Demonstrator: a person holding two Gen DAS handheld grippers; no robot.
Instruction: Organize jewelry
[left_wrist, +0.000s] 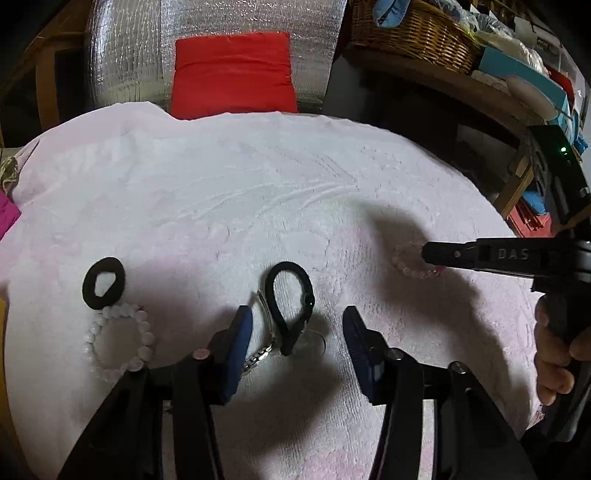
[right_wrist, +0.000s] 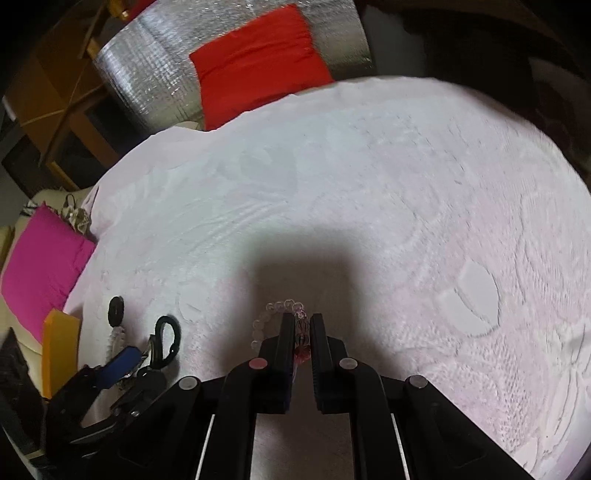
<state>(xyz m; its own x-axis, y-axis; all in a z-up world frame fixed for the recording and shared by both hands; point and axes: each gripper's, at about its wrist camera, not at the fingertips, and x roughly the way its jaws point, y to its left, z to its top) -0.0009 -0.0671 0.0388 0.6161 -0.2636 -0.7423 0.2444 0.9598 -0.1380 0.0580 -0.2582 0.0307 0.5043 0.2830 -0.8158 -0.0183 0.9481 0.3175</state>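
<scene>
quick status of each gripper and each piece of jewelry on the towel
left gripper: open, over the watch
right gripper: shut on clear bead bracelet
clear bead bracelet: pinched, lying on the towel
white bead bracelet: flat, touching black hair tie
black hair tie: flat
watch: strap looped

- A red cushion (left_wrist: 232, 74) leans against silver foil insulation (left_wrist: 125, 55).
- A wicker basket (left_wrist: 410, 33) sits on a wooden shelf (left_wrist: 461, 88).
- A magenta cloth (right_wrist: 44, 266) lies beside the pale pink towel (right_wrist: 369, 184).
</scene>
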